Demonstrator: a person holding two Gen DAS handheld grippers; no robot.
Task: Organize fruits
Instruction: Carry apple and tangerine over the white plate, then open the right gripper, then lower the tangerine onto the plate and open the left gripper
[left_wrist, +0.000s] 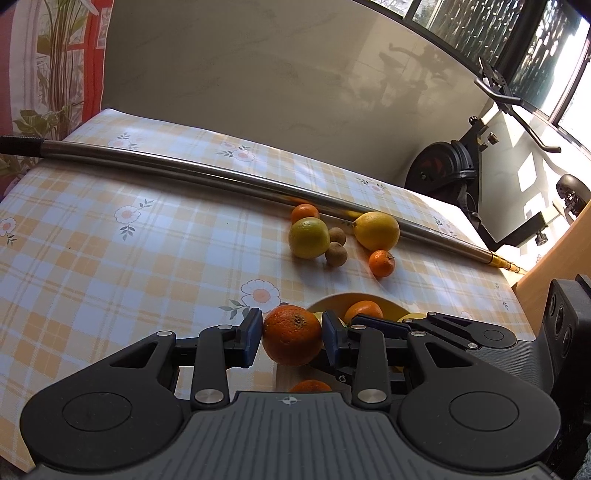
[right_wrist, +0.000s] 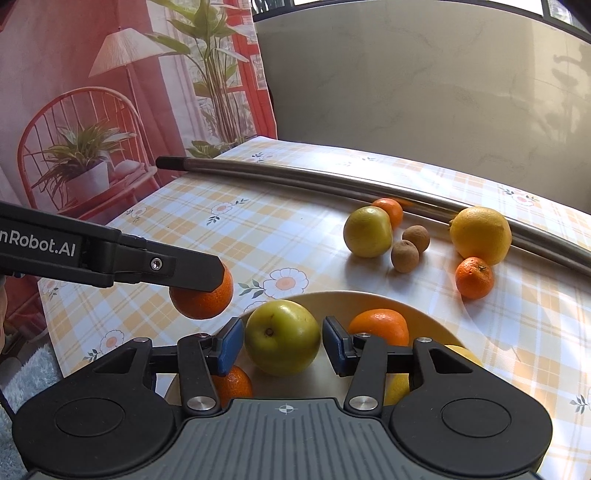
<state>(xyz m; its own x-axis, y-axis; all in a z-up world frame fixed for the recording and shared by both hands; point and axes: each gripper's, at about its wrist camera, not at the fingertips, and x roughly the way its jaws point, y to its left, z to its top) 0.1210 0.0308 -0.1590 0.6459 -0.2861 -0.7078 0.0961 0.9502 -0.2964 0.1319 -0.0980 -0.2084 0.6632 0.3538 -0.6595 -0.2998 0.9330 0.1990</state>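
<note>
The right gripper stands slightly apart around a green apple over the yellow bowl — a release, I judge. The left gripper, lettered "nRobot.AI", is clamped on an orange beside the bowl — it must go in next; six fruits wait on the tabletop.

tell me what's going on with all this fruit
A person with a gripper in each hand is gathering fruit into a pale yellow bowl. The left gripper is clamped on a round orange beside the bowl. The right gripper has a green apple between its pads above the bowl, with slight gaps showing. More fruit waits on the checked tablecloth.
</note>
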